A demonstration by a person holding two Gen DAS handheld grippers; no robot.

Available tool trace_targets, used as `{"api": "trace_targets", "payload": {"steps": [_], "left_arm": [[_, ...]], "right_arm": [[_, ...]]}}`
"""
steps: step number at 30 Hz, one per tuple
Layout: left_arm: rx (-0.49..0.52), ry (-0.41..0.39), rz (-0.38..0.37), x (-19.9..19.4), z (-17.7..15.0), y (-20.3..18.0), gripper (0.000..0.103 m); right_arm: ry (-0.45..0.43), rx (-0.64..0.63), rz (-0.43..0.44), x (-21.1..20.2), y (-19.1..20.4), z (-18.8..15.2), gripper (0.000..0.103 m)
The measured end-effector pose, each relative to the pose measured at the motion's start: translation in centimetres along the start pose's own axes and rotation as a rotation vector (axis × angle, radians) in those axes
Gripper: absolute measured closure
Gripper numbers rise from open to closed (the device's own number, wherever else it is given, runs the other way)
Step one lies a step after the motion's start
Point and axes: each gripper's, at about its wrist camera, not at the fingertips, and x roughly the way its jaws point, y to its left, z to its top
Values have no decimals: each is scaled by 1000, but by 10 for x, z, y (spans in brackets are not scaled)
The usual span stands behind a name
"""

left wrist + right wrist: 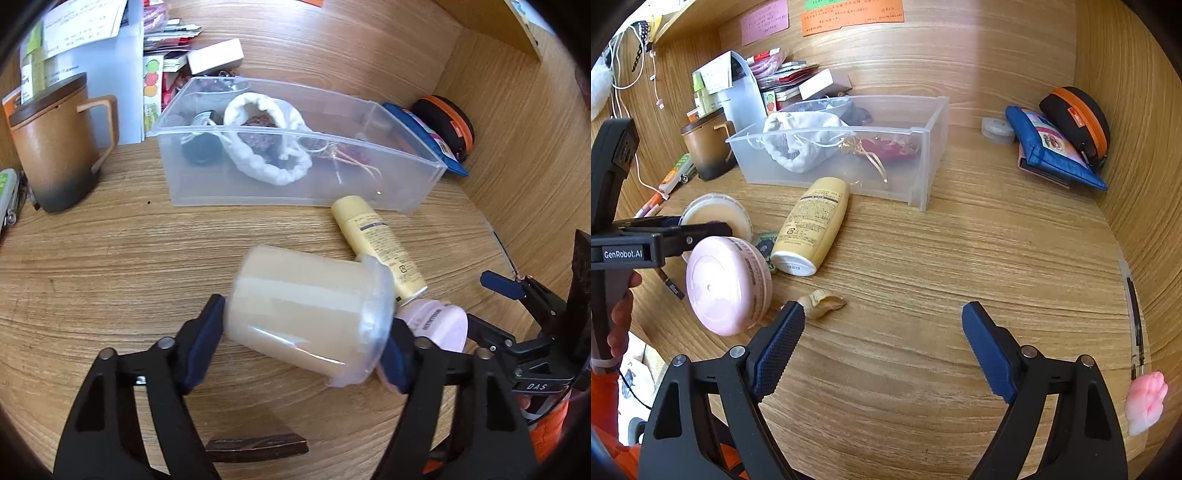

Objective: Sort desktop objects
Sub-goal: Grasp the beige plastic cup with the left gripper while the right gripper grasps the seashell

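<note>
Several bits already sit in the clear bin (295, 173) up top; the left gripper (299, 334) is clamped on a beige jar (306, 314) at lower centre, while the right gripper (882, 347) gapes empty, with yellow bottle (812, 225), pink tin (727, 284) and shell (822, 302) left on the table (960, 258).

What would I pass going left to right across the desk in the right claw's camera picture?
Brown lidded mug → pink round container → yellow bottle lying on its side → clear plastic bin → small round tin → blue pouch → pink paw-shaped toy.
</note>
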Motion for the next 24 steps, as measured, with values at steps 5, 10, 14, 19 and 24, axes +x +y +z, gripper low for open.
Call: {"api": "trace_targets", "payload": {"steps": [5, 10, 14, 19, 24], "left_arm": [[-2, -13, 7, 1, 1, 1, 34], [-14, -18, 5, -2, 2, 4, 36], [-16, -34, 9, -7, 5, 6, 36], [-8, -60, 15, -16, 8, 7, 37], [-14, -71, 14, -21, 8, 9, 37]], "right_arm": [[9, -7, 12, 3, 1, -2, 28], [26, -9, 39, 9, 4, -2, 33], [23, -24, 68, 11, 13, 0, 34], [27, -48, 84, 18, 22, 3, 44], [25, -64, 77, 22, 27, 6, 58]]}}
